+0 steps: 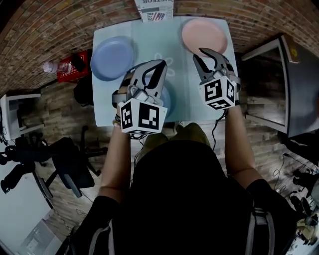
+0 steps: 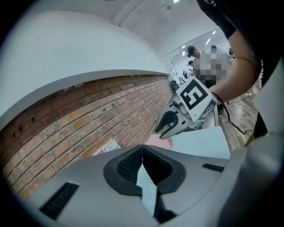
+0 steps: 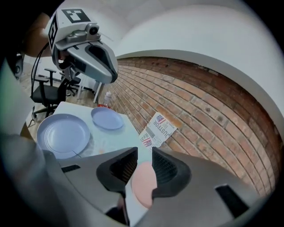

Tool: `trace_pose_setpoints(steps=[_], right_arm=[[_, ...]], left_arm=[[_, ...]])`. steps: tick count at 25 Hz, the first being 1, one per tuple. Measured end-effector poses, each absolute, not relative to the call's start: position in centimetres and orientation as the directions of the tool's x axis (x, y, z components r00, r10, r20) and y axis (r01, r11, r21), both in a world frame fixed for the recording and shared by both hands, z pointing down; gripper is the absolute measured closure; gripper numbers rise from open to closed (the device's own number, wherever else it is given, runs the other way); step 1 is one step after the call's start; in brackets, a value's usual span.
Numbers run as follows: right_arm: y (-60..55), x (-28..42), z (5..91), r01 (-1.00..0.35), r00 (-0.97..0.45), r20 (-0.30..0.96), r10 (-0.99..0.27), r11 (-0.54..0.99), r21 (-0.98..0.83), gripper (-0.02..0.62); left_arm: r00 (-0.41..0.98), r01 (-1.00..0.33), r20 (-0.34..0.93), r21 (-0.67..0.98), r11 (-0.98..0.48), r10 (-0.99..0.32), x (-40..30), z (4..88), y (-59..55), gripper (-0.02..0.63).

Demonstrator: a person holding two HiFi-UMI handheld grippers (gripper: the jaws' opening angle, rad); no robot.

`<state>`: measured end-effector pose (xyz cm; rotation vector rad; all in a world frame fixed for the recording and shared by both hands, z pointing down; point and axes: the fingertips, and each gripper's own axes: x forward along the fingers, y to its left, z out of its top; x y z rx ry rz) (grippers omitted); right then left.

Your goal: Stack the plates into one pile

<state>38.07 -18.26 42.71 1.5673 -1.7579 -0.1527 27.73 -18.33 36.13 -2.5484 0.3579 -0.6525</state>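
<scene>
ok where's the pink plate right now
In the head view the pink plate sits at the far right corner of the table, just ahead of the right hand-held gripper and to the right of the printed sheet.

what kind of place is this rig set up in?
Probably an office or lab workspace, not a home kitchen: a black office chair on wood flooring, and a small table pushed against a brick wall.
</scene>
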Motion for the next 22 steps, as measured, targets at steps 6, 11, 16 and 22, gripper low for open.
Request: trace_pose_setpoints(steps=[6,11,16,22], right_arm=[[-19.0,41.4,48.9,-0.742,-0.011,0.568,-0.823,0.387,0.547,0.486],[-19.6,43.2,54.2,-0.732,-0.035,0.659,-0.751,0.468,0.495,0.480],[-20.4,44.9,59.1,-0.739,-0.033,0.729,-0.684,0.508,0.444,0.471],[-21.6,46.3,62.8,-0.744,-0.017,0.776,-0.631,0.526,0.411,0.468]], left_arm=[[0.831,-0.156,0.398,-0.503,-0.850,-0.388,31.2,37.6,-18.1,0.583],[0.810,-0.183,0.415,-0.493,-0.850,-0.415,32.1,38.3,-18.3,0.583],[0.787,-0.220,0.424,-0.487,-0.845,-0.449,31.9,39.1,-19.1,0.583],[0.759,-0.246,0.444,-0.482,-0.841,-0.476,30.7,39.9,-19.7,0.583]])
